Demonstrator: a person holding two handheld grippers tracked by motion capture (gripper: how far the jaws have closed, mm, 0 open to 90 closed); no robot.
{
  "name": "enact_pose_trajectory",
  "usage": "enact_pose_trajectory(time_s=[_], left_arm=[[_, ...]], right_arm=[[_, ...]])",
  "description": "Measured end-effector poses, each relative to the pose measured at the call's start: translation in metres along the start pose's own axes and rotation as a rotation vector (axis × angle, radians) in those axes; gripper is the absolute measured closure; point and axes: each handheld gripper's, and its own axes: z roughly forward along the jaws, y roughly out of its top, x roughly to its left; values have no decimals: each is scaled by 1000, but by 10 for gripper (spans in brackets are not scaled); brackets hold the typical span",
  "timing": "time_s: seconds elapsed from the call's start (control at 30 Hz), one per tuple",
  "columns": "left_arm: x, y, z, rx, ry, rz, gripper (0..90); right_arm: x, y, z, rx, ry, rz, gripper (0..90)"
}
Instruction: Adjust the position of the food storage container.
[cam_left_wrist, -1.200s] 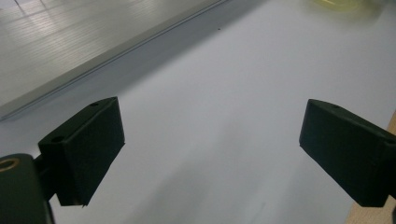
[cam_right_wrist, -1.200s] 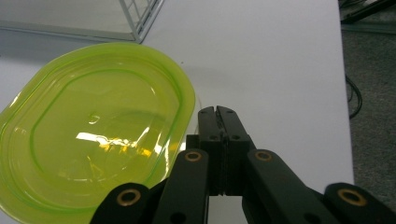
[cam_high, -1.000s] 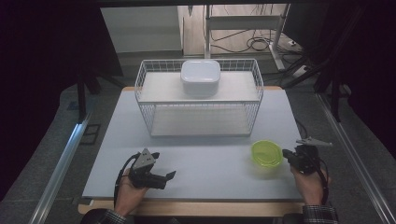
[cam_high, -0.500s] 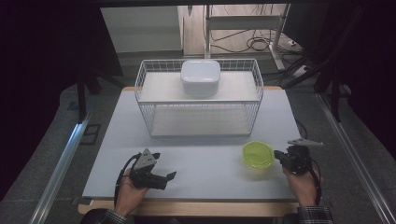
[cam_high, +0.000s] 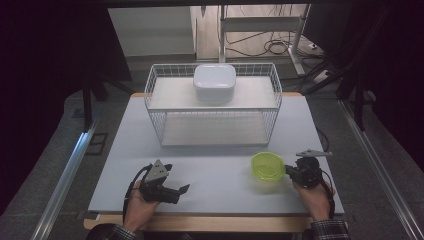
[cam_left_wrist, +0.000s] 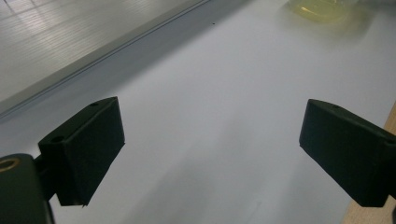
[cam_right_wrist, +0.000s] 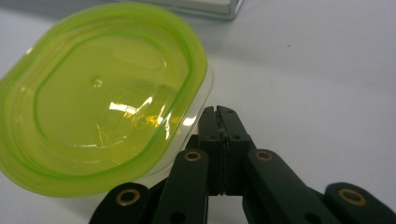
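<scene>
Lid lies flat, top up, long axis across the white table; right gripper, jaws closed and empty, touches its edge. Left gripper gapes wide. Dark room.

We count one yellow-green lidded container on the table, and one white lidded box up on the shelf. There is one white wire rack, with two levels to it. We see two grippers: the left gripper and the right gripper, each held in one of the two hands. One grey three-cornered plate sits on each gripper, two in all. One table carries everything
</scene>
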Motion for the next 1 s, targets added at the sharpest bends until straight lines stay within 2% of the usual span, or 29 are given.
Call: enact_pose_trajectory(time_s=[0.13, 0.6, 0.73, 1.0], left_arm=[[0, 0, 0, 2, 0, 2, 63], [-2, 0, 2, 12, -1, 8, 63], [-2, 0, 3, 16, -1, 11, 63], [-3, 0, 4, 23, -2, 13, 63]], right_arm=[[2, -1, 4, 14, 14, -6, 895], [18, 4, 20, 25, 125, 6, 895], [26, 6, 28, 34, 166, 1, 895], [46, 12, 40, 43, 207, -30, 894]])
